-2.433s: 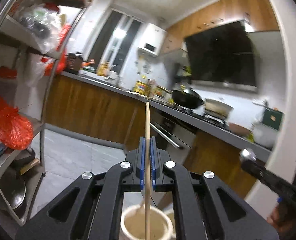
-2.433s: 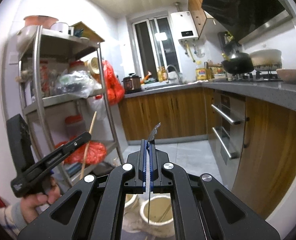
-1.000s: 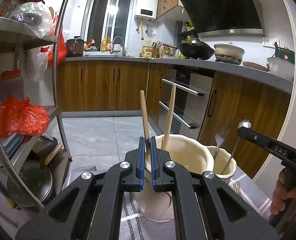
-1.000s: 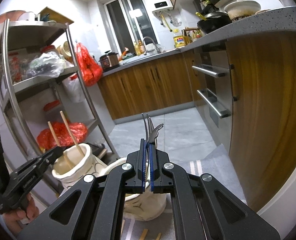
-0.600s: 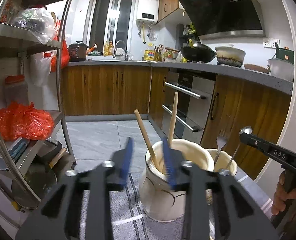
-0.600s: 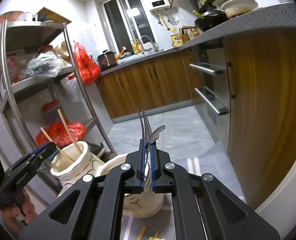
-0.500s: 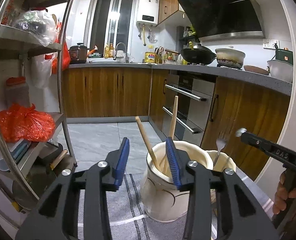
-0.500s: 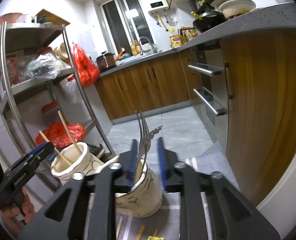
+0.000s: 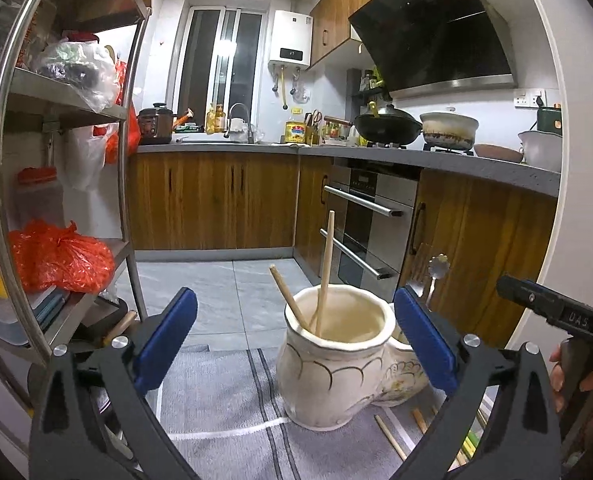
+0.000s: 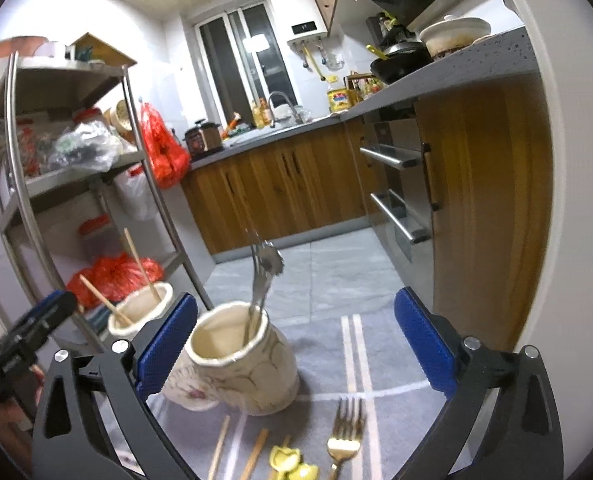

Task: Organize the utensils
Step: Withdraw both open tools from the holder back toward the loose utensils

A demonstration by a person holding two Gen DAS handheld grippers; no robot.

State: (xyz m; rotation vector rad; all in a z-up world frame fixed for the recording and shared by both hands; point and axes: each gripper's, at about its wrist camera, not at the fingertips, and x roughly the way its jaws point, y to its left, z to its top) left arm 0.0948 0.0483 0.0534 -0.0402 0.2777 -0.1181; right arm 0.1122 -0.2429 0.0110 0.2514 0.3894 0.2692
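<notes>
Both grippers, left (image 9: pixel 294 336) and right (image 10: pixel 294 338), are opening, nothing between their jaws; chopsticks (image 9: pixel 323 272) stand in one jar (image 9: pixel 328 372), forks (image 10: pixel 258 284) in the other (image 10: pixel 242 368). Next, I'd guess: the gold fork (image 10: pixel 346 438) on the mat.

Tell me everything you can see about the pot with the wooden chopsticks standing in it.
The pot is a cream, glazed-looking ceramic jar with a bulging belly, a narrower neck and a thick rolled rim; thin dark scallop lines run around its body. It stands upright on a grey striped cloth. Two wooden chopsticks lean inside against its rim, tips crossing. A second pot presses against its side. It stands between the left gripper's wide-open blue pads, which do not touch it.
</notes>
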